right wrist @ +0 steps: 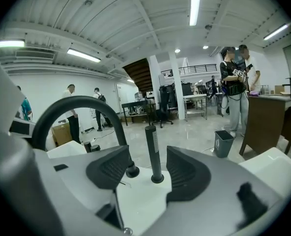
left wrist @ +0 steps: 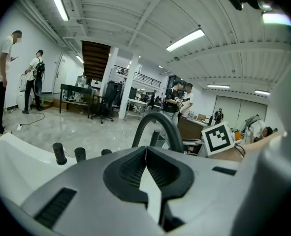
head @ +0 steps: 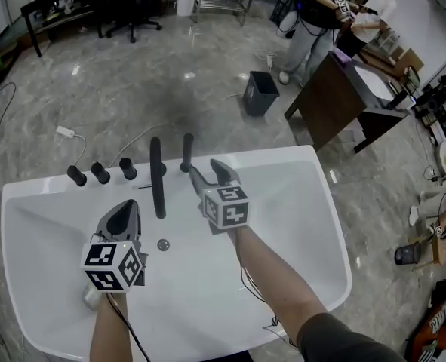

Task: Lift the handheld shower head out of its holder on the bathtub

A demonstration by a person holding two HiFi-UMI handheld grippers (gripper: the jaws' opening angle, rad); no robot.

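R gripper (right wrist: pixel 147 167) jaws wide, short of shower head (right wrist: pixel 152 149); spout (head: pixel 157 178) beside; L gripper (left wrist: pixel 145 150) jaws together

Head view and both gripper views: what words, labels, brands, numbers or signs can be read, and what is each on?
No readable words, brands or numbers in any view.
Left cube, on the left gripper: black-and-white square patterns, no letters.
Right cube, on the right gripper: square patterns too, no letters.
Orange object at the head view's lower right: pale marks, too blurred to read.
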